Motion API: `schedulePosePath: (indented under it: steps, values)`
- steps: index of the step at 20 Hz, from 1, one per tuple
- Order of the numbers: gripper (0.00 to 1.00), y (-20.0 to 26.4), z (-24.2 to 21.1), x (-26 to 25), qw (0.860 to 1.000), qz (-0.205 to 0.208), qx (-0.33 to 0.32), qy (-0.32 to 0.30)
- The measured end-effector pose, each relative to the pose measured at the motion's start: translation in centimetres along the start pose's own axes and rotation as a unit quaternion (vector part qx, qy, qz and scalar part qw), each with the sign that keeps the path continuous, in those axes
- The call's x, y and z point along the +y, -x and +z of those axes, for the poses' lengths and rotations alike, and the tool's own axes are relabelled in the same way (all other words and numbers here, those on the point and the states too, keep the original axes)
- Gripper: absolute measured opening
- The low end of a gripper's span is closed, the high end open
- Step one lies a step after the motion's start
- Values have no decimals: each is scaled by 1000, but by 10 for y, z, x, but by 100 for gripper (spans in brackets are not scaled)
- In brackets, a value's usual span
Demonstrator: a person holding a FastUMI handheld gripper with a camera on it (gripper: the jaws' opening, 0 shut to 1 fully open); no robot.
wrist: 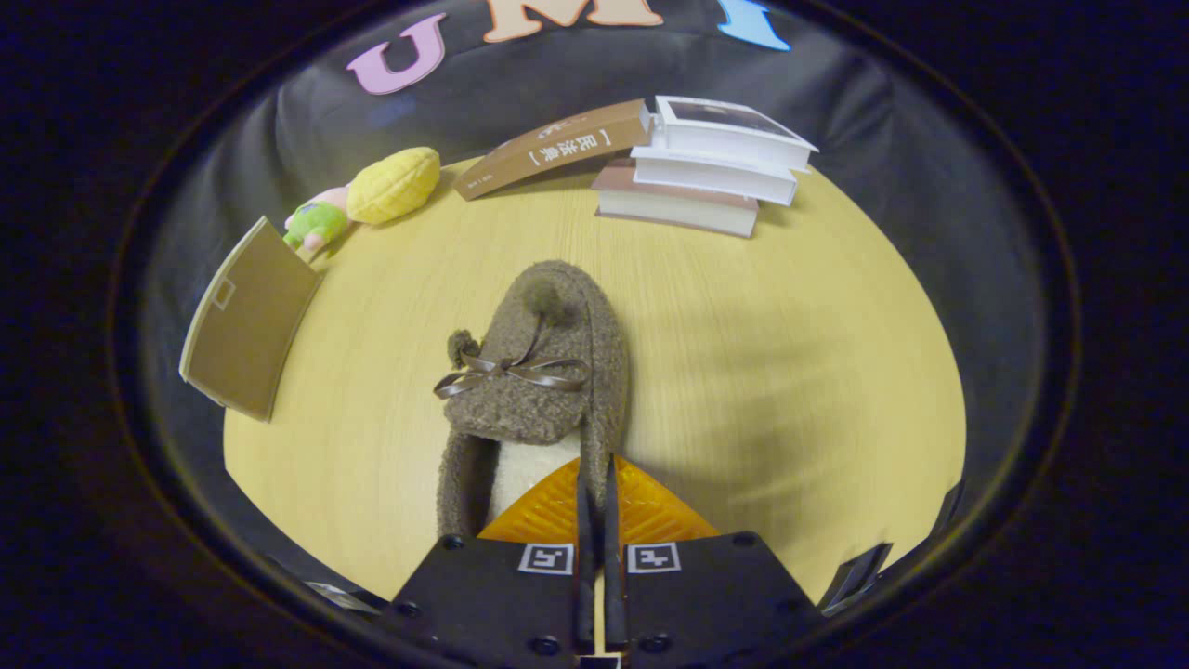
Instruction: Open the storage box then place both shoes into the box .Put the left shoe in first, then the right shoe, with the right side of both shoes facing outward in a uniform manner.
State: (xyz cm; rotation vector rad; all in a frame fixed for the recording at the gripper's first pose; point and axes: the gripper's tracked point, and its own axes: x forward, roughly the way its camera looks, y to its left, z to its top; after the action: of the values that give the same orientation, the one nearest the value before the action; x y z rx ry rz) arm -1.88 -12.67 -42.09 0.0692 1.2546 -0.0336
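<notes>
- Staged recording booth, not a lived-in room: black cloth wall [836, 102] wraps round a pale wood-grain table [790, 372].
- Household props on the table: stack of books [711, 167] with a brown book [557, 149] leaning on it, plush toy [372, 200], fuzzy brown shoe [539, 372].

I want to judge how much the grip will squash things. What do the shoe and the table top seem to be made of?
Shoe: looks like soft brown fleece, curly nap, pale fuzzy lining, glossy ribbon bow.
Table: seems pale wood or laminate, fine straight grain, matte.
Gripper: jaws nearly closed, pinching the shoe's right collar wall.
</notes>
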Motion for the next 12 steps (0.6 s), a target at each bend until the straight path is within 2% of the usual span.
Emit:
schedulePosePath:
  steps: [2, 5, 8, 12]
  values:
    - [4, 8, 7, 4, 999, 11, -6, -36]
    - [3, 23, 20, 25, 995, 50, 1, -84]
    - [3, 36, 32, 42, 993, 62, -8, -96]
    - [3, 58, 53, 89, 989, 96, -16, -112]
